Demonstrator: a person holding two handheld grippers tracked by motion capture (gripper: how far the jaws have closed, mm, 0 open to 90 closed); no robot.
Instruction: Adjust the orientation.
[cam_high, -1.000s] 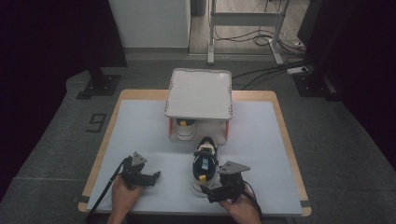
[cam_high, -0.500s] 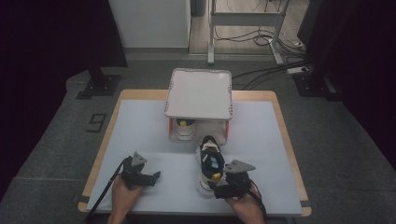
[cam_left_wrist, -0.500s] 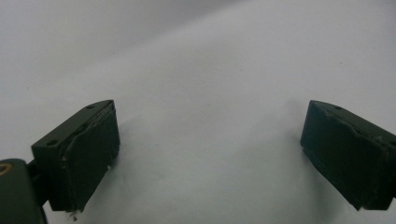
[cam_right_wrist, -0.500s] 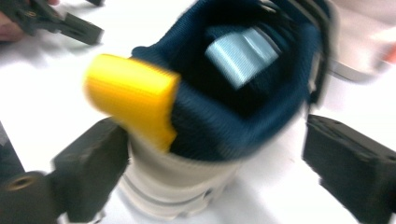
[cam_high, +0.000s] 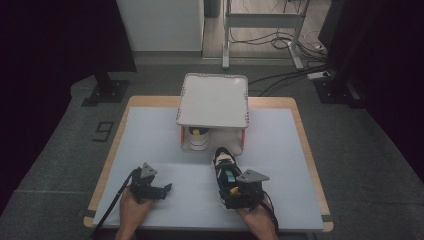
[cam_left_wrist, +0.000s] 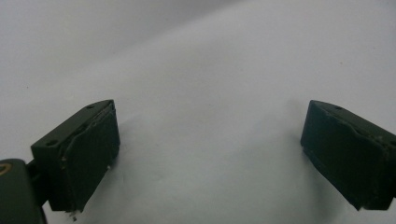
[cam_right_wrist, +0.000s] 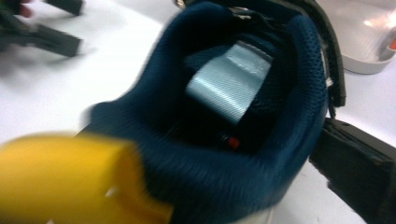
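Observation:
A sneaker (cam_high: 223, 165) with a black upper, white sole, blue lining (cam_right_wrist: 261, 154) and yellow heel tab (cam_right_wrist: 70, 177) stands on the white table mat (cam_high: 150, 140), toe toward the raised stand. My right gripper (cam_high: 229, 189) grips its heel end from behind. One black finger (cam_right_wrist: 357, 175) presses the shoe's side; the other is hidden behind the heel. Its jaws have just been opening a little, with the shoe still between them. My left gripper (cam_high: 165, 190) rests low over the mat at the front left, jaws wide apart (cam_left_wrist: 210, 154) with nothing between them.
A white tray-topped stand (cam_high: 214, 100) on orange legs sits at the table's middle back, with a white cup with a yellow top (cam_high: 198, 137) under it. The wooden table edge (cam_high: 305, 140) frames the mat. Cables and stands lie on the floor behind.
The right gripper and the sneaker have shifted to the right together. The left gripper has stayed where it was.

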